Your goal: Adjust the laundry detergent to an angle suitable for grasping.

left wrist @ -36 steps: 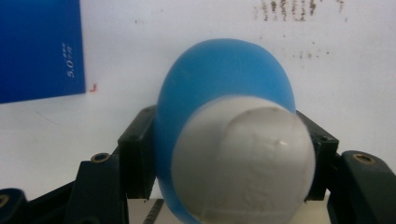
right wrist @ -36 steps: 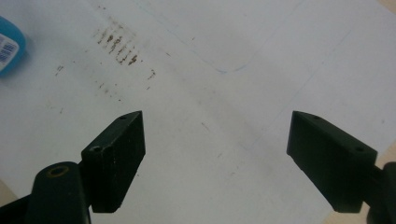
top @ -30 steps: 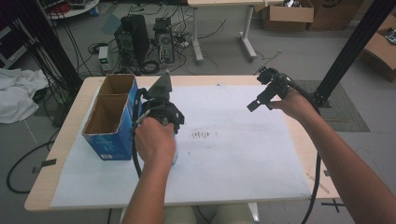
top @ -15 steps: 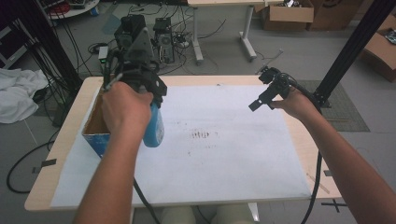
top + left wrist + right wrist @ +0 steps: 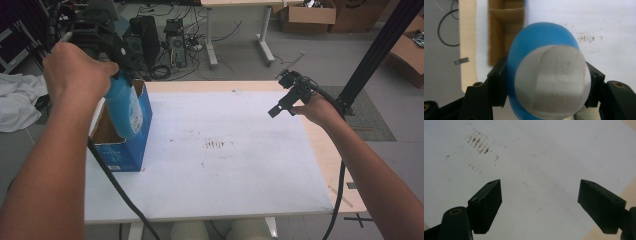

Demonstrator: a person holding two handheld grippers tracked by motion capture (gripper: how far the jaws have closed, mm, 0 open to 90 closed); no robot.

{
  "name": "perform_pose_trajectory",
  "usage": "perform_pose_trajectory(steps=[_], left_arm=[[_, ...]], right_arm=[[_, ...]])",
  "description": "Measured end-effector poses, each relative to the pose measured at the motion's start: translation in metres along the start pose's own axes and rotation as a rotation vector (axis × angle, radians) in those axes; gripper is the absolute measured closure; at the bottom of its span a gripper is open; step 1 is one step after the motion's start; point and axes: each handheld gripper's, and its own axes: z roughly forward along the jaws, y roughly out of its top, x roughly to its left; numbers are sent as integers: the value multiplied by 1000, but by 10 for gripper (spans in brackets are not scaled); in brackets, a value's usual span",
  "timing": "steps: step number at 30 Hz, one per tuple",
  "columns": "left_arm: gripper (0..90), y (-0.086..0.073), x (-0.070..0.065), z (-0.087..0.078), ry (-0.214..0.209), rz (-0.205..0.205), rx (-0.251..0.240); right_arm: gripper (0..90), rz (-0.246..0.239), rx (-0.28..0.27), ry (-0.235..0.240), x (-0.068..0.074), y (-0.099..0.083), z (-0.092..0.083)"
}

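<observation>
Up it goes: the left gripper (image 5: 107, 47), jaws clenched on the blue bottle (image 5: 125, 107), has lifted it from the white sheet to the upper left, above the blue box (image 5: 131, 150), likely for dropping in, while the right gripper (image 5: 286, 97) waits spread wide, mid-right.

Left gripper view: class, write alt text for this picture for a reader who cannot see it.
A blue bottle with a white cap sits clamped between the two black jaws of the left gripper, seen end-on from the cap. Beyond it lie an open brown cardboard box and the white table cover, marked with small dark stains.
</observation>
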Motion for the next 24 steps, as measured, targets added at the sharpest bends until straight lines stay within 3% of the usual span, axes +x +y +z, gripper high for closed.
perform_pose_trajectory(steps=[6,14,24], left_arm=[[378,6,25,8,-4,-5,14],[378,14,47,26,19,-10,-7],[379,26,53,57,30,16,-14]], right_arm=[[194,6,6,-7,-4,0,1],[193,27,20,-20,-9,0,2],[191,38,36,-33,-11,2,6]])
